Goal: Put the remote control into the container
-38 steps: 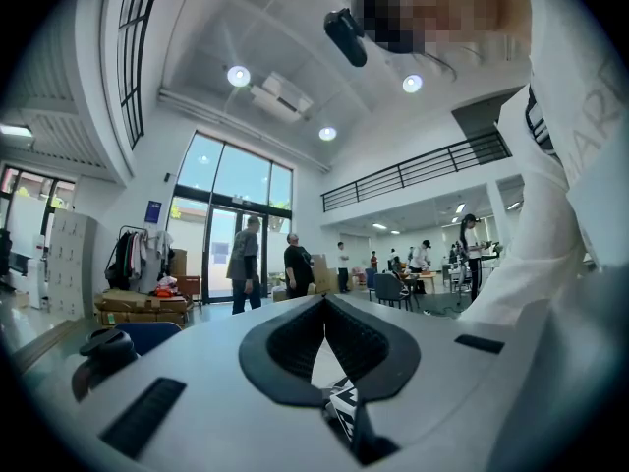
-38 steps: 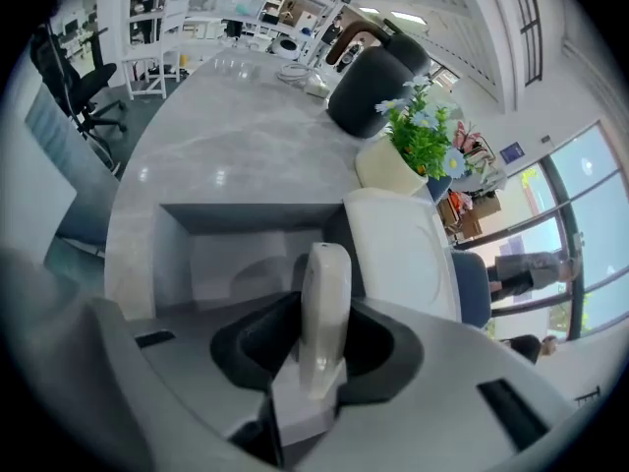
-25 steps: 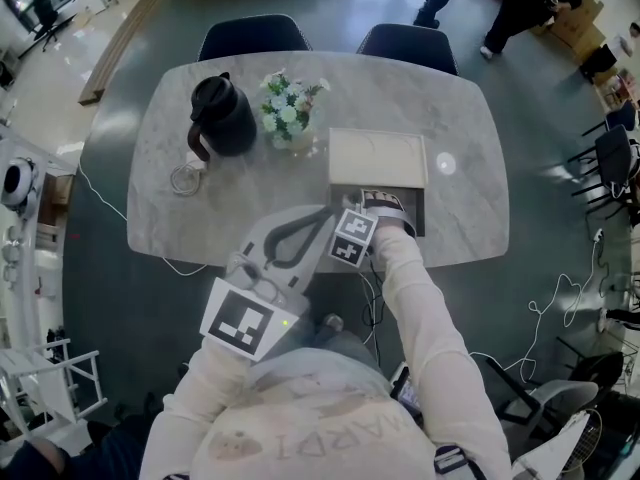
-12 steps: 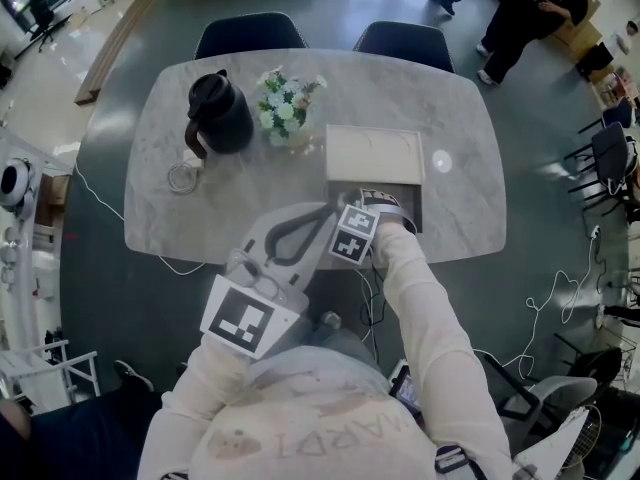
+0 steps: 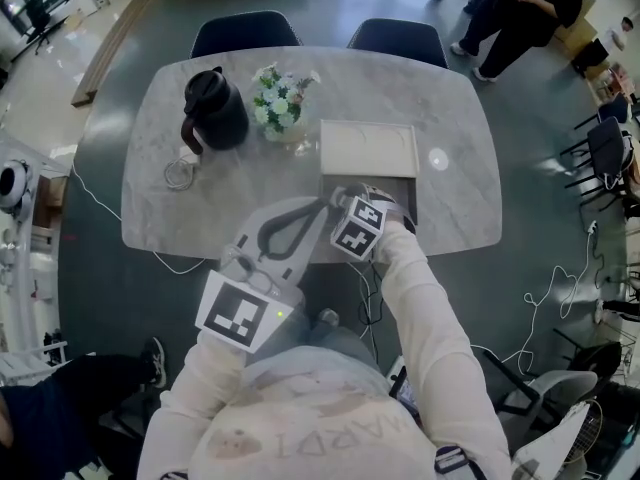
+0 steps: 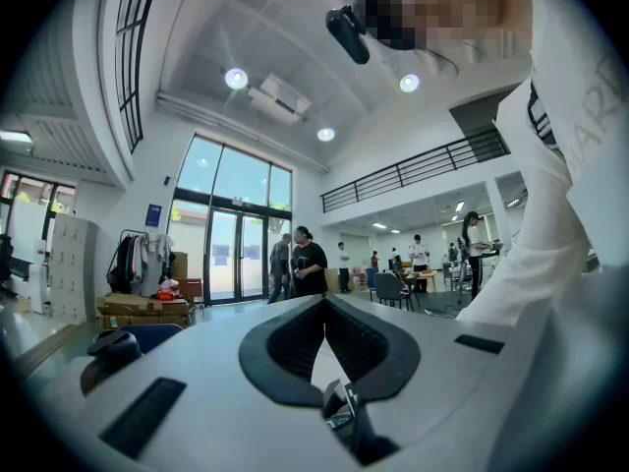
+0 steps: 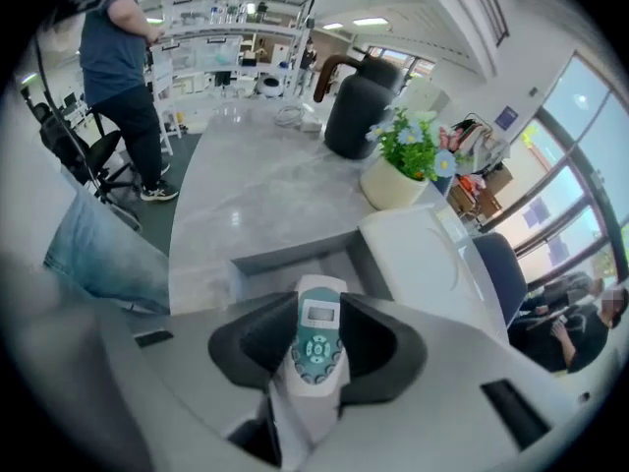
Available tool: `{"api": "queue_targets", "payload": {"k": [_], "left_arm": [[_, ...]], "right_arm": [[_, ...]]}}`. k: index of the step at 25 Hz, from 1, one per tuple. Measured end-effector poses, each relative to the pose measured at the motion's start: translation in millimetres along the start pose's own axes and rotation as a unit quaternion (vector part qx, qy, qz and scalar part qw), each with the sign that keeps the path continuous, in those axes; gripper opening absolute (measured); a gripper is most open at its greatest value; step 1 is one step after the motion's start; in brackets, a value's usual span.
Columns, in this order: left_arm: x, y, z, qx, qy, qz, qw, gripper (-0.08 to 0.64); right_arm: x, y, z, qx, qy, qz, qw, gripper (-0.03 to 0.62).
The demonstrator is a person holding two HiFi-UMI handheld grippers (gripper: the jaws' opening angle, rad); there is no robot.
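Note:
In the right gripper view a white remote control (image 7: 316, 337) with teal buttons lies between my right gripper's (image 7: 319, 308) black pads, which touch both its sides; the jaws are closing on it. It hangs just above the open near end of the grey container (image 7: 285, 254), whose white lid (image 7: 423, 254) is slid back. From the head view, the right gripper (image 5: 372, 194) is over the container's dark opening (image 5: 408, 196) and hides the remote. My left gripper (image 5: 322, 209) hovers beside it at the table's near edge, shut and empty, its tips (image 6: 324, 301) meeting.
On the marble table (image 5: 450, 98) stand a black jug (image 5: 213, 111), a pot of flowers (image 5: 278, 103) and a small glass object (image 5: 180, 175) at the left. Two dark chairs (image 5: 245, 33) are tucked in at the far side. People (image 5: 520, 8) stand beyond. Cables lie on the floor.
My right gripper has stayed over the container's open end with only a slight shift. The left gripper has barely moved. The people in the background have walked to the right.

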State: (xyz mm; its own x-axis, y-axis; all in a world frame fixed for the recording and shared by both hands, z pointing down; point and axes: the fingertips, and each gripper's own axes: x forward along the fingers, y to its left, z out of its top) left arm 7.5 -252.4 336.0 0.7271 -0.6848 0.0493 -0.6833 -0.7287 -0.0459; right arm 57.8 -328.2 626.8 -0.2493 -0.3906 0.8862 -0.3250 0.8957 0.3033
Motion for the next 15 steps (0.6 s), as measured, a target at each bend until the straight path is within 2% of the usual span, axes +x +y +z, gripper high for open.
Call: {"api": "queue_targets", "payload": {"k": [3,6,8,11,15], "left_arm": [[-2,-6,0,0.011,0.002,0.002,0.9999,0.011],[-5,-16,1,0.020,0.000,0.003,0.9998,0.011],[-6,-24,2,0.020,-0.001,0.004,0.9998,0.011],[-9,-40,6,0.023,-0.005,0.006,0.9997,0.011],[-15,-66,14,0.034,-0.013,0.001,0.9994,0.011]], "right_arm": [[-24,-6,7,0.064,-0.076,-0.033,0.995,0.095],[-61,-10,14,0.133,-0.158,-0.062,0.976,0.072],[-91,-10,17,0.173,-0.211,-0.081,0.959,0.056],[-141,-5,20,0.223,-0.287,-0.098,0.927,0.040],[-207,10,22,0.250,-0.371,-0.110,0.888,0.034]]}}
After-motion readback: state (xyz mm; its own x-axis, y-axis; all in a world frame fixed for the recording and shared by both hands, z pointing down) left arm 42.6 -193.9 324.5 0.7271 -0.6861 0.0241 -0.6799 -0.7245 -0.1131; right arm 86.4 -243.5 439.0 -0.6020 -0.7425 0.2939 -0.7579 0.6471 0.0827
